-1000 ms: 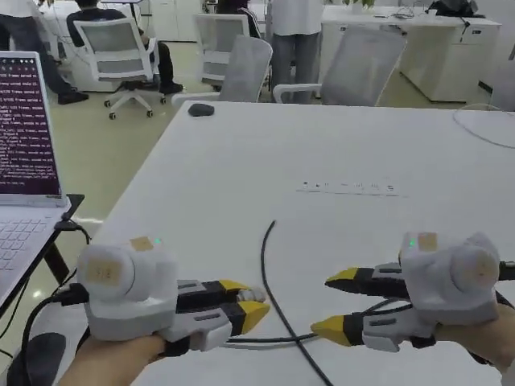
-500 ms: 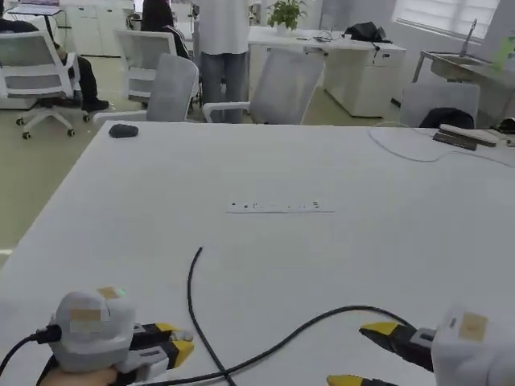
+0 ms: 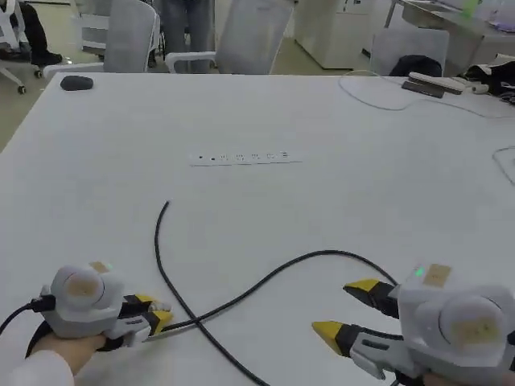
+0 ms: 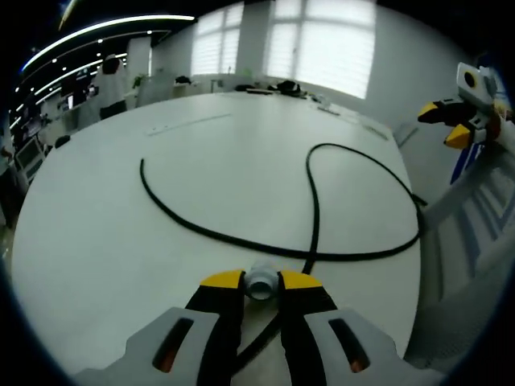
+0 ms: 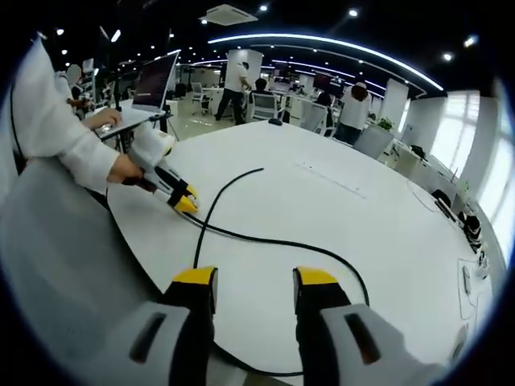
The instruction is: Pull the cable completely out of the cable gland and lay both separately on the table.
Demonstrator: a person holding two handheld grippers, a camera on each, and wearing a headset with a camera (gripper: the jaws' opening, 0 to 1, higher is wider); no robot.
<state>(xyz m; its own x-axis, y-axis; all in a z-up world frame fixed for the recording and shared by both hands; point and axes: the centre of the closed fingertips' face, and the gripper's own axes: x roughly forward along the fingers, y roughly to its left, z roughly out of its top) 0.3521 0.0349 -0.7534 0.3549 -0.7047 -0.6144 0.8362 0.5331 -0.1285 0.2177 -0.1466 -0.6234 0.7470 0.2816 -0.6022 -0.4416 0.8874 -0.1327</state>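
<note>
Cable gland (image 4: 261, 283): a small white fitting at lower centre of the left gripper view, pinched between the yellow tips of my left tongs (image 3: 159, 315), which are clenched on it just above the surface (image 3: 362, 185). A black cable (image 3: 156, 245) runs beneath the gland and back between the jaws. I cannot tell whether it still threads the fitting. From there the cable lies on the surface in a wide loop that crosses over itself just ahead of the gland. One free end points toward the upper left of the head view. The other strand arcs to the right and passes behind my right tongs (image 3: 338, 307). The right tongs are released, jaws parted with nothing between them, at lower right of the head view, well apart from the left pair. Farther up the surface lies a white power strip (image 3: 245, 158), and a dark computer mouse (image 3: 76, 82) sits near the upper left edge.
</note>
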